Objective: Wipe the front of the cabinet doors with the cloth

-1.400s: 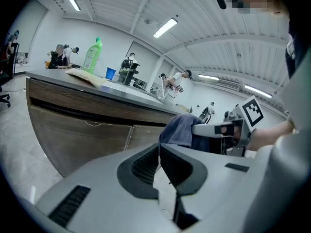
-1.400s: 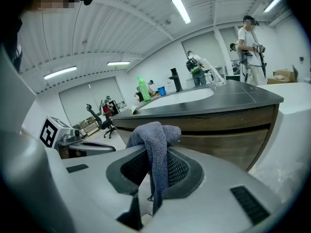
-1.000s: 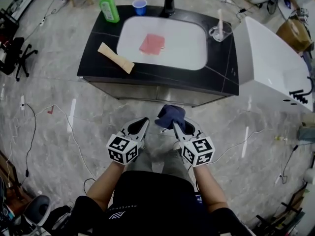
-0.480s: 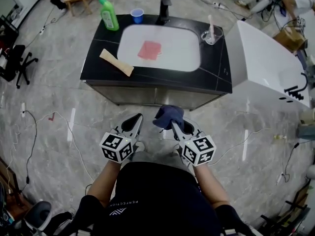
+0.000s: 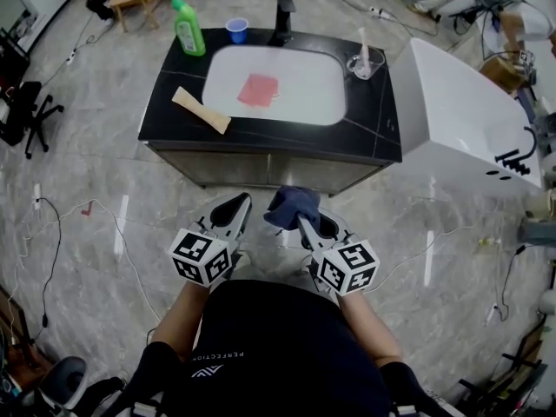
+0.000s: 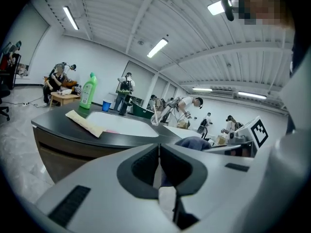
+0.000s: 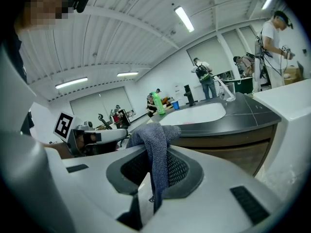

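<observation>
A dark blue cloth [image 5: 291, 205] is bunched in my right gripper [image 5: 301, 221], which is shut on it just short of the vanity. In the right gripper view the cloth [image 7: 156, 139] hangs down between the jaws. The cabinet doors [image 5: 265, 171] show as a narrow grey-brown band under the black countertop [image 5: 169, 115]; they also appear in the left gripper view [image 6: 68, 155] and the right gripper view [image 7: 228, 143]. My left gripper [image 5: 237, 205] is beside the right one, shut with nothing in it [image 6: 159, 148]. Neither gripper touches the doors.
The white sink basin [image 5: 304, 102] holds a pink cloth [image 5: 259, 89]. A green bottle [image 5: 187, 26], a blue cup [image 5: 236, 29], a black faucet [image 5: 282, 16], a glass [image 5: 363, 62] and a beige strip [image 5: 201, 109] are on the counter. A white tub [image 5: 460, 120] is at the right. Cables [image 5: 52, 233] lie on the floor.
The vanity sits a little higher and further off in the head view. Both grippers keep their places side by side, and the cloth stays in the right one.
</observation>
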